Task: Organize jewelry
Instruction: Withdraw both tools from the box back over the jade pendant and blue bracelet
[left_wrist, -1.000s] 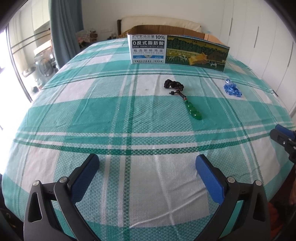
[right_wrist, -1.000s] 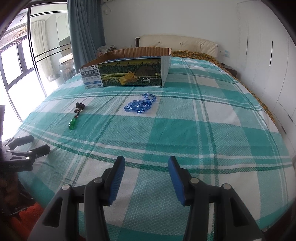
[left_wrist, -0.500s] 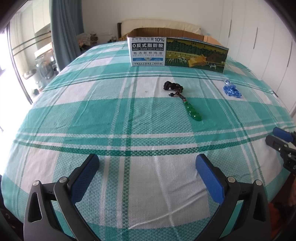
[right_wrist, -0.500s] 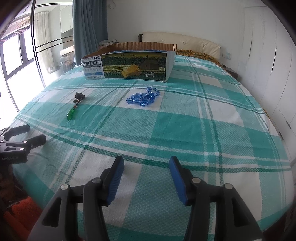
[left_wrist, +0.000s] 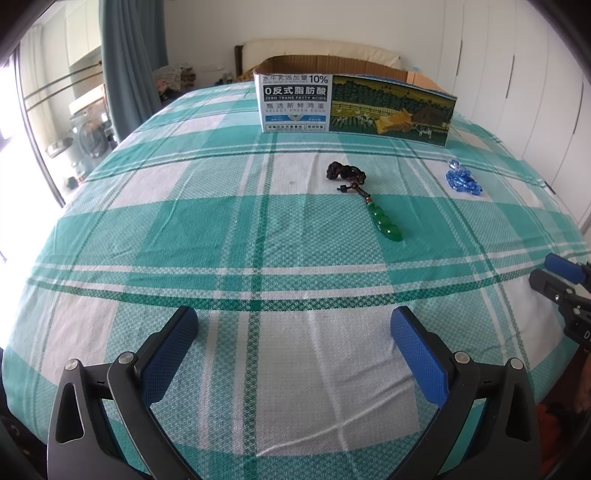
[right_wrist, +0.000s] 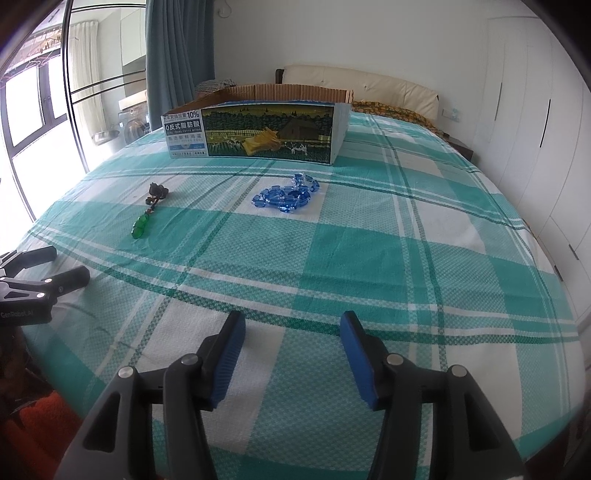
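Observation:
A green pendant on a dark knotted cord (left_wrist: 373, 205) lies on the checked bedspread, ahead of my left gripper (left_wrist: 293, 325), which is open and empty near the front edge. It also shows in the right wrist view (right_wrist: 146, 212). A blue bead bracelet (right_wrist: 286, 194) lies bunched ahead of my right gripper (right_wrist: 291, 326), which is open and empty; in the left wrist view the bracelet (left_wrist: 460, 179) is at the right. An open cardboard box (left_wrist: 354, 107) stands behind both pieces, and shows in the right wrist view (right_wrist: 258, 134).
The bed (right_wrist: 406, 236) is covered by a teal and white checked sheet. White wardrobes (right_wrist: 532, 110) line the right side. A window and curtain (right_wrist: 177, 48) stand at the left. The headboard (right_wrist: 362, 83) is behind the box.
Both grippers have shifted slightly forward and tilted; the box and jewelry sit a little lower in each view. Neither gripper has opened or shut, and no piece has moved.

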